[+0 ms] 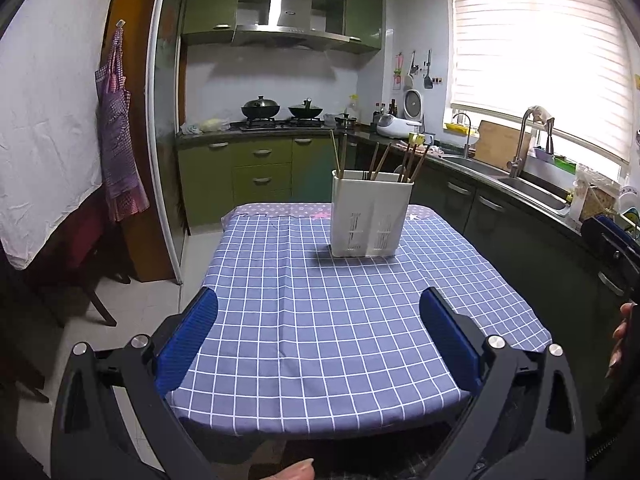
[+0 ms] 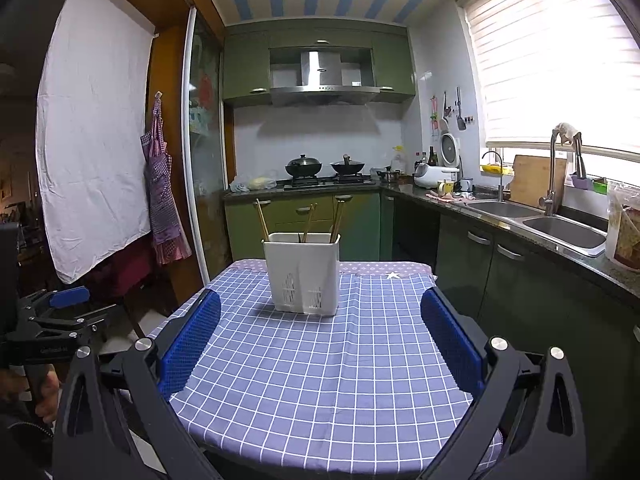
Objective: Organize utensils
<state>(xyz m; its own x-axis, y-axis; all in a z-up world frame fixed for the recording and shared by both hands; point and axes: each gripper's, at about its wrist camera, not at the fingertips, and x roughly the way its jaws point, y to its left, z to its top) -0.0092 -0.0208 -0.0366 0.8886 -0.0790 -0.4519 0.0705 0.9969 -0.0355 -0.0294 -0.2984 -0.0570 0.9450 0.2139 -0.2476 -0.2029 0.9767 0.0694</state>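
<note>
Grippers come first in both wrist views, each held low at the near edge of a small table draped in a blue checked tablecloth (image 1: 320, 320). The left gripper (image 1: 319, 308) has its two blue-padded fingers spread wide with nothing between them, and the right gripper (image 2: 320, 312) is spread just as wide and equally empty. From the right wrist view the left tool appears off to the left, held level by a hand (image 2: 44, 392) on its grip; both tools point forward across the cloth, roughly level, side by side. Farther along, toward the far end of the table, stands a white slotted utensil holder (image 1: 372, 216), upright on the cloth, with several brown chopsticks (image 1: 380, 162) leaning at scattered angles inside it. No loose utensils show on the cloth, so the step in hand is probably sorting those sticks. To do it well, one tool should likely steady the holder's wall while the other closes on a single stick high on its shaft and lifts straight up, so the light holder does not tip. Beyond lie green cabinets, a stove with two woks, and a sink.
</note>
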